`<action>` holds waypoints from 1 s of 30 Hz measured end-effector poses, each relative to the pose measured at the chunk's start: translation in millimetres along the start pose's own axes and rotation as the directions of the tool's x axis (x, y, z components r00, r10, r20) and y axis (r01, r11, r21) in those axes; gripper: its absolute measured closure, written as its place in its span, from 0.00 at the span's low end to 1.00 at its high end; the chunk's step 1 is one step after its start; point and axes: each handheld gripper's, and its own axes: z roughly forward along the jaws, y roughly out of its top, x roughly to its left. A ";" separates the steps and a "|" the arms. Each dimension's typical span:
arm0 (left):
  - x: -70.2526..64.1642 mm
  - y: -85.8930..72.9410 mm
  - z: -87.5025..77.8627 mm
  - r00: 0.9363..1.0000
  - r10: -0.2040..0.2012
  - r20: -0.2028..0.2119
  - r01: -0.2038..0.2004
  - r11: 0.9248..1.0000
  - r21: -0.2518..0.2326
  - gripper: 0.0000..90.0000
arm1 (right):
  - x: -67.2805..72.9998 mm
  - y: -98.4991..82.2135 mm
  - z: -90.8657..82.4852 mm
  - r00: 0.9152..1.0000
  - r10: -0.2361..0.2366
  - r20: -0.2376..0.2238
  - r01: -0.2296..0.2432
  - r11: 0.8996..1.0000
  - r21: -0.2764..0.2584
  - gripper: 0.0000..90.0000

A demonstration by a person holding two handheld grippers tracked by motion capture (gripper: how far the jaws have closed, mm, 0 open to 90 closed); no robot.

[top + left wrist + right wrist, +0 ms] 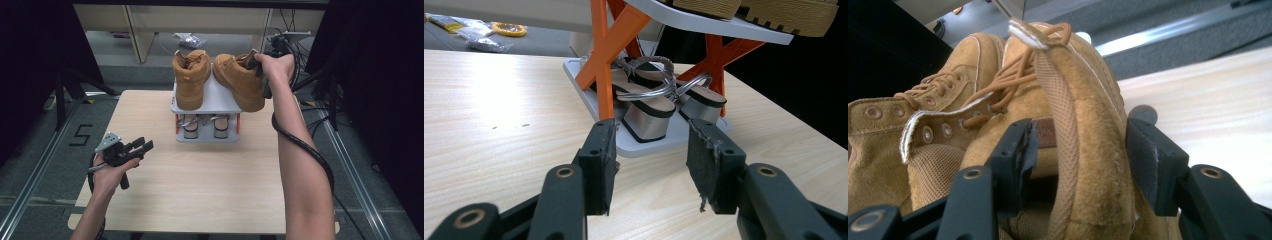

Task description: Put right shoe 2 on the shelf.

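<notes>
Two tan suede boots stand on the top shelf (219, 97) of a small grey rack with orange legs (602, 65). The left boot (191, 80) points toward me. The right boot (241, 82) sits at an angle, its toe over the shelf's front right corner. My right gripper (258, 62) is at that boot's collar (1088, 165); its jaws stand open, one inside and one outside the collar wall. A pair of silver-heeled sandals (649, 107) rests on the lower shelf (659, 145). My left gripper (142, 146) hovers open and empty over the table's left side, aimed at the rack.
The light wooden table (200, 190) has free room in front of the rack. Black curtains hang at both sides. Wooden furniture legs and a plastic bag (190, 40) lie on the floor behind. Metal rails (350, 170) run along the floor beside the table.
</notes>
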 end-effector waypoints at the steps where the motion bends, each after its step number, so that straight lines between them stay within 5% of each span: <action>1: -0.2 0.1 -0.1 1.000 0.000 0.001 0.000 1.000 -0.001 0.60 | 0.4 -0.3 0.5 1.000 -0.001 -0.012 0.001 1.000 -0.009 0.51; 11: 0.4 -0.1 -0.5 1.000 0.000 -0.001 0.000 1.000 0.001 0.60 | -1.7 2.3 -8.4 0.998 -0.046 -0.032 0.043 0.997 -0.065 0.48; 30: -1.3 -0.9 0.2 1.000 0.000 -0.002 0.000 1.000 0.001 0.60 | -17.0 0.2 -37.5 0.996 -0.026 -0.085 0.012 0.988 -0.155 0.51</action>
